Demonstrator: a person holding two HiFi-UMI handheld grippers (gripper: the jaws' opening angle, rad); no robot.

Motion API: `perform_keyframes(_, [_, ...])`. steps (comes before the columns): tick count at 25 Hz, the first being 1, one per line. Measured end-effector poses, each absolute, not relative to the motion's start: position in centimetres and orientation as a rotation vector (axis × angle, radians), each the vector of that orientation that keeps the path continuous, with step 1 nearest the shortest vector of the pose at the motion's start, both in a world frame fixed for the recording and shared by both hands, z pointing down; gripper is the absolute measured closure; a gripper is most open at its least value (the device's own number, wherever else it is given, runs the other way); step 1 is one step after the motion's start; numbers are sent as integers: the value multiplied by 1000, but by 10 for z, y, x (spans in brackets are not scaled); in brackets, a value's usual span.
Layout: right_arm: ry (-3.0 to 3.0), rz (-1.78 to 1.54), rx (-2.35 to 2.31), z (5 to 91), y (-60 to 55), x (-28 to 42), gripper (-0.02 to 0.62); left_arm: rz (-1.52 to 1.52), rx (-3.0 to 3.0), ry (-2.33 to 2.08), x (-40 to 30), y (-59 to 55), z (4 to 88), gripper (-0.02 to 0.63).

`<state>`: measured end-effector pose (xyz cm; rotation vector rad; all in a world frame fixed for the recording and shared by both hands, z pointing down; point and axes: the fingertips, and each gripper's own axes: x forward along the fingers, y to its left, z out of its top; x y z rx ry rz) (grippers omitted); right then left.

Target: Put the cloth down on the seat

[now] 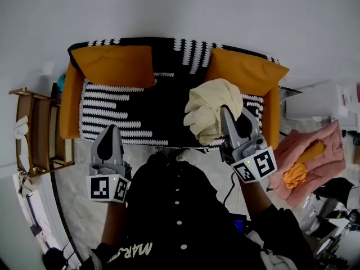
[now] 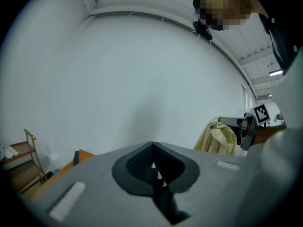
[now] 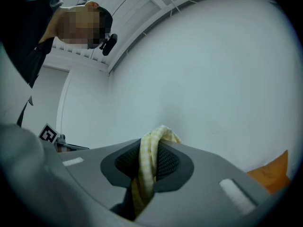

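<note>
Over the black-and-white striped sofa seat [image 1: 112, 114], the right gripper [image 1: 225, 112] is pinching a soft, light, pale-yellow cloth [image 1: 209, 107] by a bunched fold, so it's probably hanging limp. The left gripper [image 1: 109, 131] is sitting closed and empty.

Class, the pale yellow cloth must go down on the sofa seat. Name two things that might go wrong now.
1. The right gripper pinches only a narrow fold of the pale yellow checked cloth; it might slip out early.
2. The cloth hangs bunched near the front edge of the black-and-white striped seat; released here, it might slide off.
</note>
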<state>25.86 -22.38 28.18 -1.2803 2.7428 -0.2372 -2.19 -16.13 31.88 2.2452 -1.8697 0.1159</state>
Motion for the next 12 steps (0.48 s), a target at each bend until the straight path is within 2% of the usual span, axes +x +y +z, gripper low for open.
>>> perform_keyframes(12, [2801,-271,-1360,314,-264,230,521,148,2301,-1696,-13,-211,345,604])
